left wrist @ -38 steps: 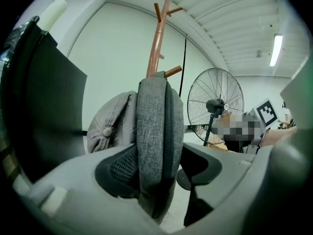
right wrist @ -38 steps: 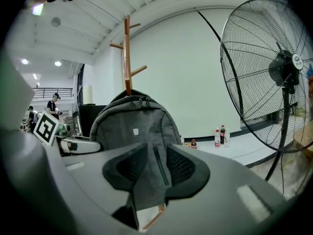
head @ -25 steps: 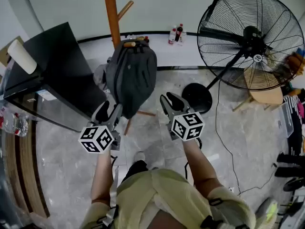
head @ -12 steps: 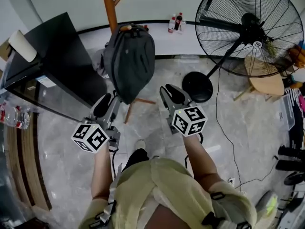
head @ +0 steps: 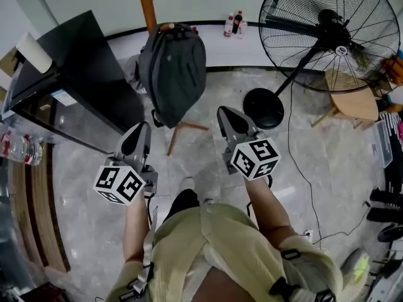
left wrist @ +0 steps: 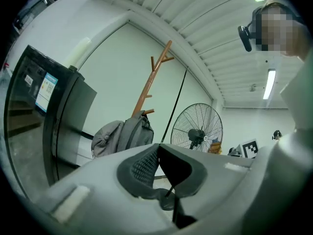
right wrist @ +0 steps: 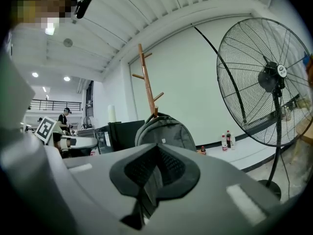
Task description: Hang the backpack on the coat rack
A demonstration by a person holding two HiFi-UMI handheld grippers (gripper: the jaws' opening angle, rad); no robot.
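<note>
Looks basically done: the dark grey fabric backpack (head: 173, 71) hangs on the tall wooden coat rack (head: 147, 5), while the left tongs (head: 141, 129) and right tongs (head: 225, 113) have just pressed together empty, clear of it, nothing left.

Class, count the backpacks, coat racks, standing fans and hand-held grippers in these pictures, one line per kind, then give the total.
Backpack: 1
Coat rack: 1
Standing fan: 1
Grippers: 2, left gripper and right gripper
Total: 5
</note>
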